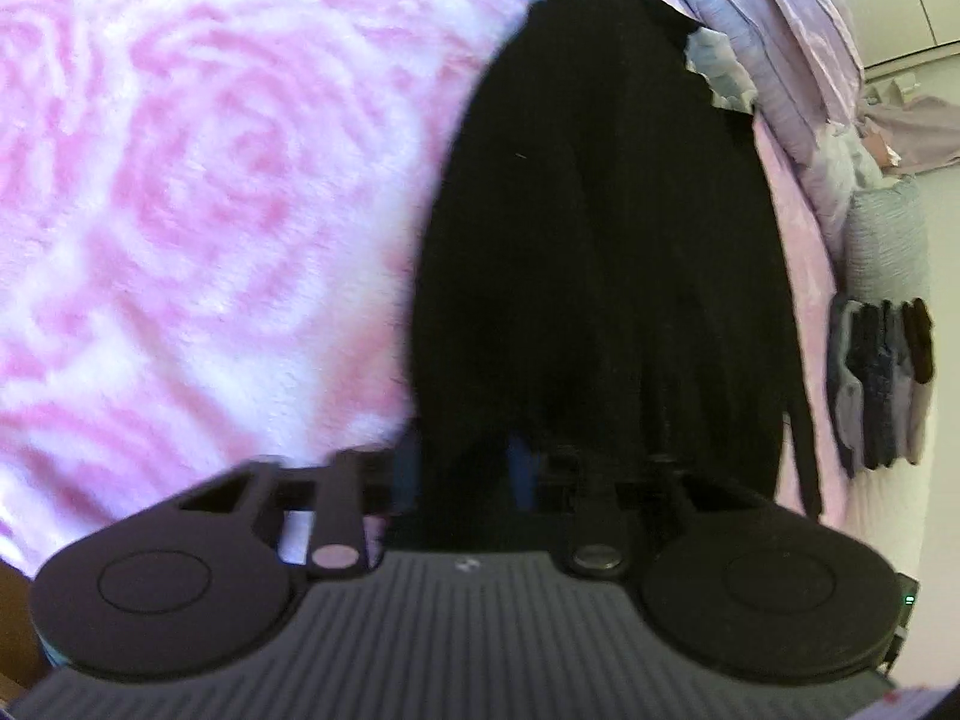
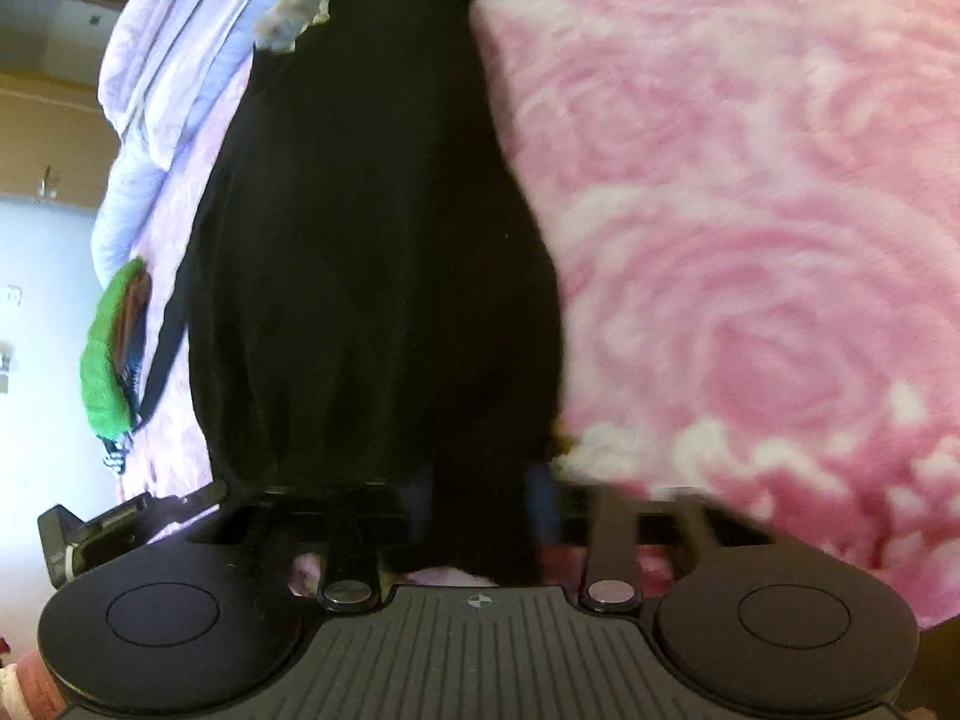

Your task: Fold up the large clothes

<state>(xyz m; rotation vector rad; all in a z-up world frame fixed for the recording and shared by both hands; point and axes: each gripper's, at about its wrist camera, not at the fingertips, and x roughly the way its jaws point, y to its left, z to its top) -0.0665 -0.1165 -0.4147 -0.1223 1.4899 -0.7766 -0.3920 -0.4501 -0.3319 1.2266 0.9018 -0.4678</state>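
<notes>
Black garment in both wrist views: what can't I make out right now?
- Left wrist: left gripper fingertips are buried in the black garment; pad contact unseen.
- Right wrist: right gripper fingertips likewise covered by the cloth.
- Both views: garment's far end is cut off by the top edge; its type is unclear.
- Pink rose blanket is motion-blurred.

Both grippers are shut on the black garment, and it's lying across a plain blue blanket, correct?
Not quite. Both the left gripper and the right gripper are shut on the black garment, but the blanket is pink and white with a rose pattern, not plain blue. Both wrist views show it.
</notes>
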